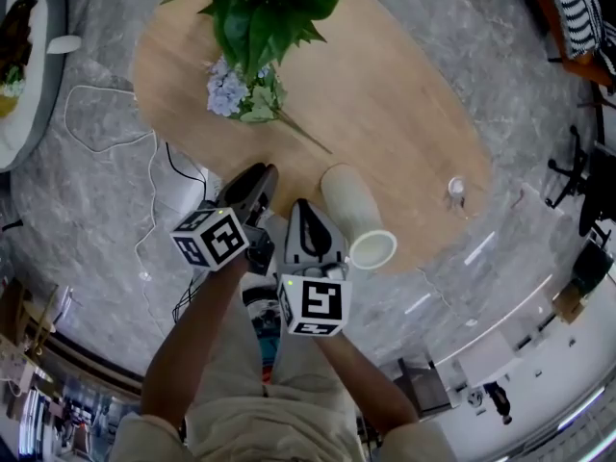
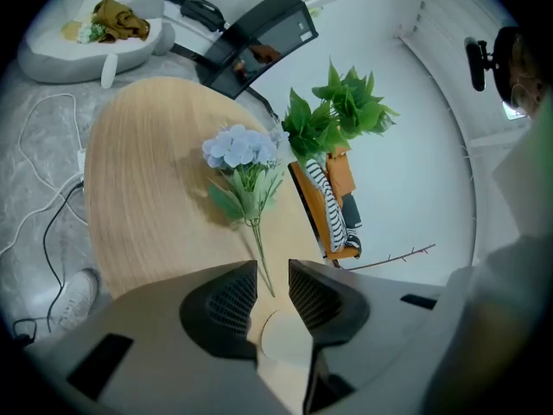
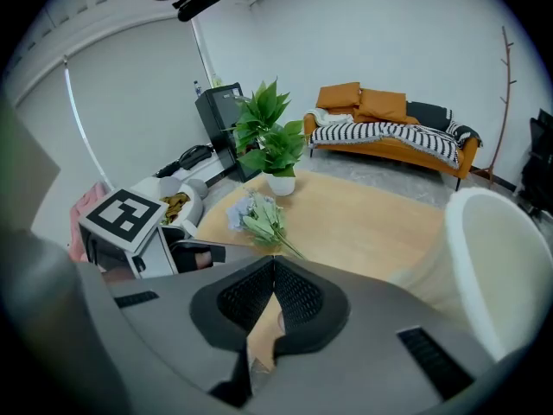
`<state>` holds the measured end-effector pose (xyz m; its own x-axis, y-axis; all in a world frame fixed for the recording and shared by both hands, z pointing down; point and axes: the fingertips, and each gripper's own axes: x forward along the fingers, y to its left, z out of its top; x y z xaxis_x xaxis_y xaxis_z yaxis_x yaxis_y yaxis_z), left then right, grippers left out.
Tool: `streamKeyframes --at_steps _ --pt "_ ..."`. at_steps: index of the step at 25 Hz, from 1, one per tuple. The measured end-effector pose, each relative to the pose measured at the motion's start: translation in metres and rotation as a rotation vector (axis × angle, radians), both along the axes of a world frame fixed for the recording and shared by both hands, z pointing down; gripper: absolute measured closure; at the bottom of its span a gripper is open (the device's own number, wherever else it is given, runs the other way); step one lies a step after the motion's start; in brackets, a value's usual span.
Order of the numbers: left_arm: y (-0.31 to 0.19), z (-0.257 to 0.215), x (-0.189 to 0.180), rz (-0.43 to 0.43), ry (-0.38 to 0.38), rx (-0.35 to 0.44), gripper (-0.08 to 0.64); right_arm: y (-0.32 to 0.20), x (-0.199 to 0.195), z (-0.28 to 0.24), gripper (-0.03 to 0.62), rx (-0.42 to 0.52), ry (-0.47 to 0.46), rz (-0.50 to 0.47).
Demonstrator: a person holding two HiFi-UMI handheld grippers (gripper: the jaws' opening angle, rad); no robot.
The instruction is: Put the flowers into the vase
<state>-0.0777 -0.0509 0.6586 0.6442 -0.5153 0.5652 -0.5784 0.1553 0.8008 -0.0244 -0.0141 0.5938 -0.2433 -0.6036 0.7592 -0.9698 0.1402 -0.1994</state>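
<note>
Filling most of the head view, an oval wooden table [image 1: 404, 94] is seen from above on a grey marbled floor. A leafy potted plant [image 1: 260, 8] is set at its far edge. The flowers [image 1: 236, 92], a pale blue bunch, are laid flat just in front of the plant, with the thin stem pointed toward the near edge. That probably leaves the stem as the easiest part to pinch.

A white vase [image 1: 348, 205] is placed at the near edge, well apart from the flowers. It seems to lie on its side with the mouth turned toward the person, though this cannot be told for certain.

Both grippers are held side by side over the near edge, beside the vase. The left gripper [image 2: 273, 271] is held partly open and empty, and the stem is lined up beyond the gap between its jaws. The right gripper [image 3: 275, 264] is closed tip to tip on nothing.

A small clear glass [image 1: 455, 191] is seen toward the right edge, out of the way. Bare tabletop is seen between the grippers and the stem.
</note>
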Motion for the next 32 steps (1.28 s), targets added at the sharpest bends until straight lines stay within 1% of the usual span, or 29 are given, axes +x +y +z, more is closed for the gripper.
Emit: streamKeyframes --at_steps 6,8,11,14,17,21,25,28,32 --pt "-0.011 0.016 0.006 -0.018 0.018 -0.03 0.462 -0.002 0.002 0.003 0.586 0.008 -0.013 0.045" --pt "-0.013 0.021 0.008 -0.019 0.024 -0.038 0.462 -0.003 0.001 0.005 0.586 0.009 -0.01 0.03" --pt "-0.017 0.026 0.01 -0.005 0.013 -0.031 0.462 -0.003 -0.001 0.009 0.586 0.003 0.002 0.005" --pt "-0.02 0.031 0.018 0.01 0.022 -0.03 0.462 -0.003 0.0 0.014 0.586 -0.017 0.001 0.011" --pt "-0.026 0.039 0.016 0.006 0.005 -0.043 0.462 -0.004 -0.001 0.019 0.586 -0.024 0.002 0.022" --pt "-0.032 0.044 0.018 -0.015 0.026 -0.057 0.462 -0.003 -0.002 0.026 0.586 -0.051 -0.001 0.027" --pt "-0.035 0.049 0.024 -0.007 0.052 -0.063 0.462 -0.007 0.001 0.03 0.586 -0.036 0.008 0.043" --pt "-0.038 0.055 0.021 -0.005 0.038 -0.065 0.462 -0.008 0.0 0.03 0.586 -0.033 0.01 0.041" --pt "-0.043 0.058 0.027 -0.028 0.091 -0.065 0.462 -0.005 -0.002 0.032 0.586 -0.035 0.003 0.038"
